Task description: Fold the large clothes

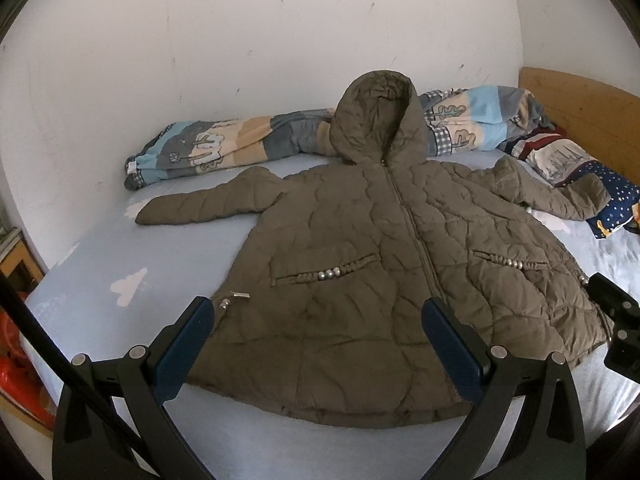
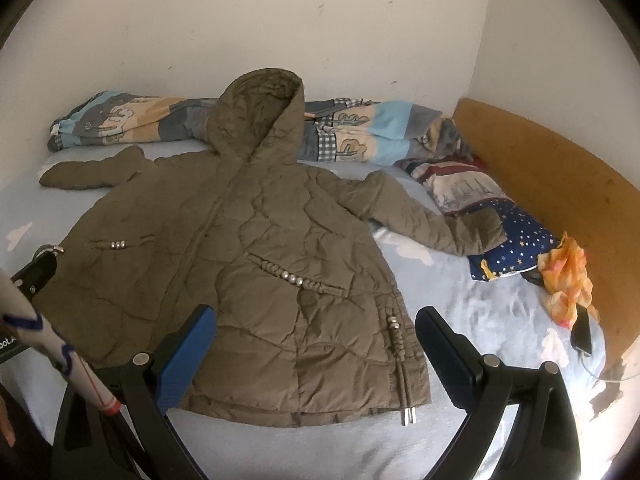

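Note:
An olive quilted hooded jacket (image 1: 360, 264) lies flat and face up on the light blue bed sheet (image 1: 120, 248), zipped, sleeves spread to both sides, hood toward the wall. It also shows in the right wrist view (image 2: 248, 248). My left gripper (image 1: 320, 320) is open and empty, hovering over the jacket's lower left hem. My right gripper (image 2: 316, 332) is open and empty, above the jacket's lower right corner near its drawcord (image 2: 404, 384). The right gripper's body shows at the right edge of the left wrist view (image 1: 616, 312).
A rolled patterned quilt (image 1: 224, 144) lies along the white wall behind the hood. A starry blue pillow (image 2: 508, 240) and an orange cloth (image 2: 568, 280) lie at the right by the wooden headboard (image 2: 560, 184). A dark phone (image 2: 584, 330) rests near the orange cloth.

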`<state>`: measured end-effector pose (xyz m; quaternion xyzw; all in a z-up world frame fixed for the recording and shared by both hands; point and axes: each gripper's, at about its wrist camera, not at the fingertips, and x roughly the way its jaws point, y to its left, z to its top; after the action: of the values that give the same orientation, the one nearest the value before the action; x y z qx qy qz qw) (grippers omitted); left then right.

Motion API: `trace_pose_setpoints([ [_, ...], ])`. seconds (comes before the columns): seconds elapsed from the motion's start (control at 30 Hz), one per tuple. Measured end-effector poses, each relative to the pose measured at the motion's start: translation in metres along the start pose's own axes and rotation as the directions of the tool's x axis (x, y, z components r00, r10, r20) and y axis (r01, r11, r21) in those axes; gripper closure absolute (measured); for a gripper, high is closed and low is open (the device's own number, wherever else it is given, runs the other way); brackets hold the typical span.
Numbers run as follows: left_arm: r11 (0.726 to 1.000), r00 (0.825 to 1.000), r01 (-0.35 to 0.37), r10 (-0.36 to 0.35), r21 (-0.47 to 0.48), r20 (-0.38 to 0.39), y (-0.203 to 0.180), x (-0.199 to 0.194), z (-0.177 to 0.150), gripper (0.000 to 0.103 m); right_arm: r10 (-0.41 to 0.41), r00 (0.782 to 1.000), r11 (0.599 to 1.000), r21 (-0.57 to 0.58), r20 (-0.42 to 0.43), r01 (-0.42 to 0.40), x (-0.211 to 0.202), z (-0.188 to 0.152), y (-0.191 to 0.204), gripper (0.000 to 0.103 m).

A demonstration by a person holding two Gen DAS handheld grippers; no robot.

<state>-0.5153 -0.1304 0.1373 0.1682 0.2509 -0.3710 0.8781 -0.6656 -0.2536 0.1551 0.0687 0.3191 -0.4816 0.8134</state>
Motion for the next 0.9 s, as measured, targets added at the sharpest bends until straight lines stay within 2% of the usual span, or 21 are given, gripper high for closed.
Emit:
trace_pose_setpoints([
  [0.9,0.999,0.999,-0.034,0.035,0.034,-0.013,-0.0031,0.0084,-0.0057,0.0,0.003,1.0,1.0,-0.015,-0.011,-0.004,0.0074,-0.0031,0.0016,0.002],
])
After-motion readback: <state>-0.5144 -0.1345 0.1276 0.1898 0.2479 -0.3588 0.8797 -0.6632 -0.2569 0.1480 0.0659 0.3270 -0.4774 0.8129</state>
